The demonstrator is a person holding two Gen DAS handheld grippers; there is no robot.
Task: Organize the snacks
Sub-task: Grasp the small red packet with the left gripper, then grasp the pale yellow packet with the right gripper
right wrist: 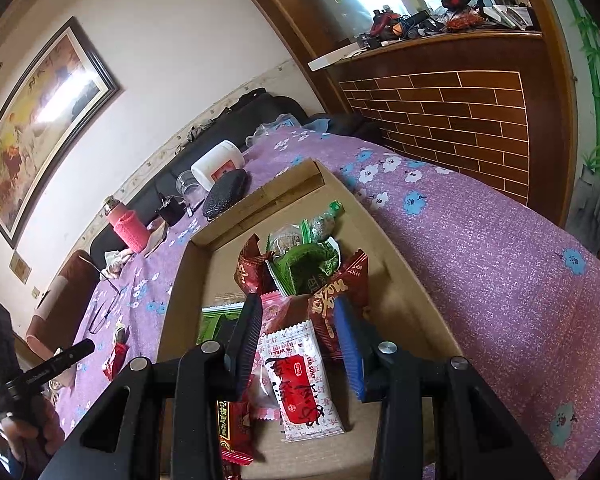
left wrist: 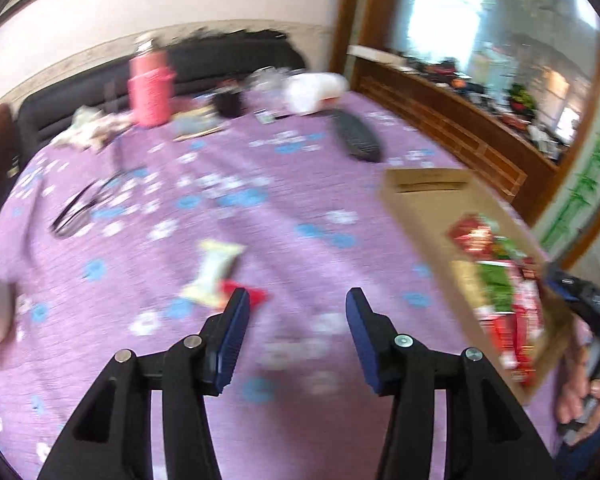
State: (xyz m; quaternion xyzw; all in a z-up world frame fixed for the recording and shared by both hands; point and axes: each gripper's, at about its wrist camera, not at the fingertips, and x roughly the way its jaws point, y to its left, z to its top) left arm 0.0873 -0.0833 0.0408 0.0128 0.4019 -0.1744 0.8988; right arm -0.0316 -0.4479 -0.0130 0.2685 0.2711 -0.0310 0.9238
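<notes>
Jaws of the left gripper [left wrist: 296, 300] were seen parted with nothing between them, only purple flowered tablecloth [left wrist: 260, 208] showing in the gap. Just beyond its left finger, a small red wrapped snack [left wrist: 256, 293] lay on the table, half hidden by the blue pad, and touching it on the far left side lay a pale yellow-white wrapped snack [left wrist: 214, 270], its long axis running away from the gripper and tilted slightly to the right. Both were judged to be the loose snacks not yet sorted, and the left gripper was clearly the nearer to them.

To the right, well apart from these two, the shallow brown cardboard box [left wrist: 424, 200] was seen, already holding many red and green packets. The right gripper [right wrist: 300, 308] was held inside that box above a white-and-red packet [right wrist: 300, 384], partly open; whether anything was pinched could not be told.
</notes>
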